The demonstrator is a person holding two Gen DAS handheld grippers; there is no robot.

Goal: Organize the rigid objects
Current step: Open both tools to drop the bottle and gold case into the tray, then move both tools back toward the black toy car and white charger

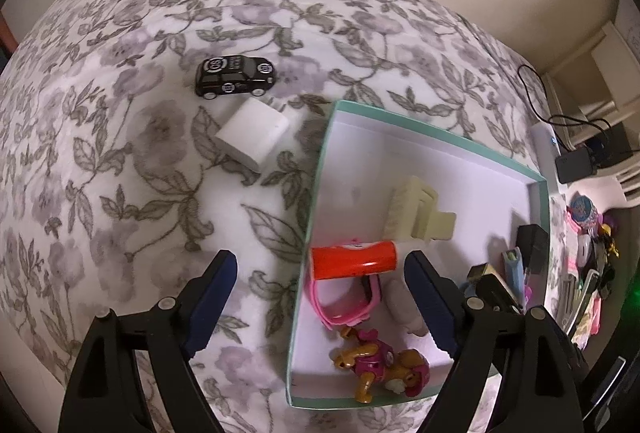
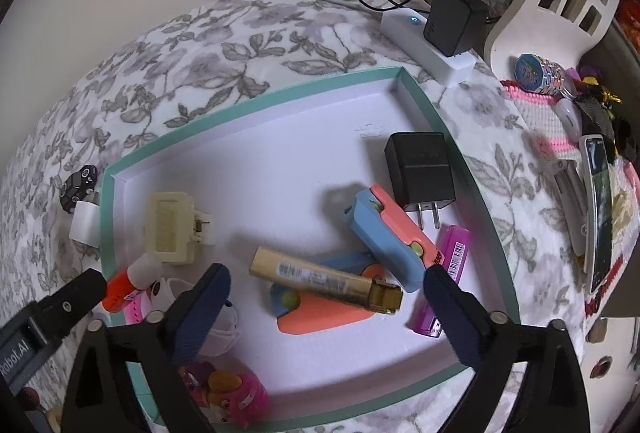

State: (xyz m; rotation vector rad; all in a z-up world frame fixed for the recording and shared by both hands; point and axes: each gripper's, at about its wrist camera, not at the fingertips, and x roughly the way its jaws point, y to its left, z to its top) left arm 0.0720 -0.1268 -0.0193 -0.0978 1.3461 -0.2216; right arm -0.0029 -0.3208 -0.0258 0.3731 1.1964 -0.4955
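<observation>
Two grippers, both empty. My left gripper (image 1: 320, 269) hangs with its jaws spread wide over the near-left edge of one teal-rimmed box (image 1: 316, 169); my right gripper (image 2: 326, 287) hangs equally wide over the box's middle.

Outside the box, on the floral cloth (image 1: 120, 113), I count two things: one black toy car (image 1: 235, 75) and, just beside it, one white charger cube (image 1: 253, 131), which lies near the box's left wall.

Inside the box I count: one cream hair claw (image 2: 170, 227); one orange tube (image 1: 354, 259) with a white cap, touching one pink strap-like piece (image 1: 340, 307); one pup figure (image 1: 376, 361) in a pink outfit at the near wall; one gold tube (image 2: 324, 279) lying across an orange-and-blue toy; a second orange-and-blue toy (image 2: 390, 237) leaning beside one black plug adapter (image 2: 420, 169); one purple barcoded stick (image 2: 444, 285) by the right wall; and one whitish object under my right gripper's left finger that I cannot identify.

Beyond the box, one white power strip (image 2: 424, 45) carries one black adapter
</observation>
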